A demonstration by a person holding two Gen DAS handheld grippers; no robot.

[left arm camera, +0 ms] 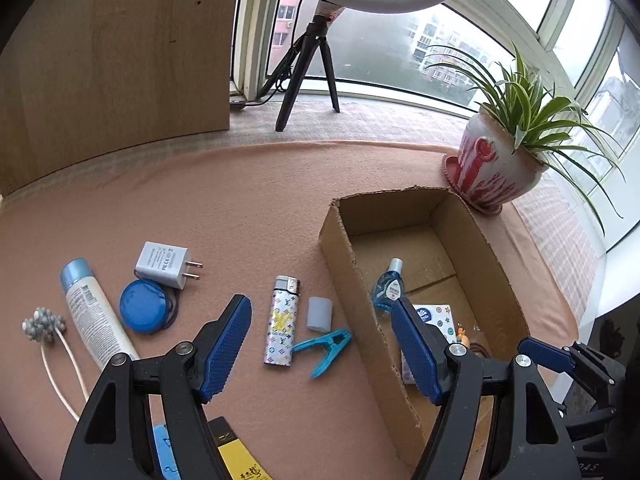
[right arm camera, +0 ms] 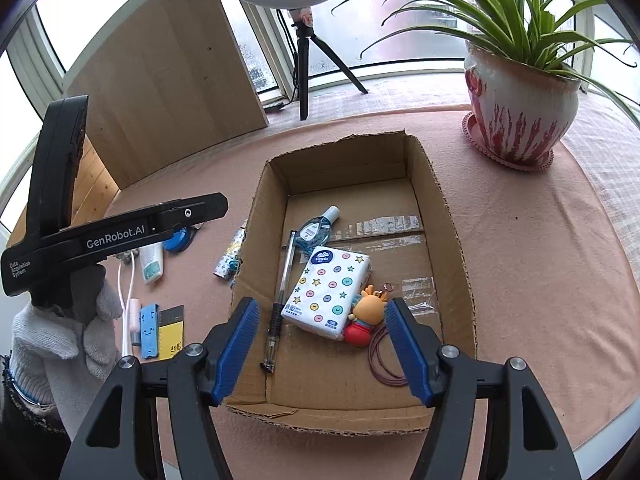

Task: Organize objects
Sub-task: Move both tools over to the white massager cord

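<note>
An open cardboard box (right arm camera: pixel 452 216) (left arm camera: pixel 344 248) sits on the pink cloth. In it lie a tissue pack (right arm camera: pixel 326 290), a pen (right arm camera: pixel 282 292), a small blue bottle (right arm camera: pixel 318 228) (left arm camera: pixel 388 286), a deer toy (right arm camera: pixel 366 314) and a hair band (right arm camera: pixel 382 360). Left of the box lie a patterned lighter (left arm camera: pixel 281 322), a teal clip (left arm camera: pixel 326 346), a grey cap (left arm camera: pixel 319 313), a white charger (left arm camera: pixel 164 264), a blue round case (left arm camera: pixel 143 307) and a white tube (left arm camera: pixel 94 312). My left gripper (left arm camera: pixel 320 340) is open above the lighter and clip. My right gripper (right arm camera: pixel 320 344) is open over the box's near end.
A potted spider plant (right arm camera: pixel 520 100) (left arm camera: pixel 496 164) stands behind the box to the right. A ring light tripod (left arm camera: pixel 308 76) and a wooden board (left arm camera: pixel 120 60) stand at the back. A blue card and a yellow-black card (right arm camera: pixel 170 332) lie at the near left, beside a white cord (left arm camera: pixel 60 372).
</note>
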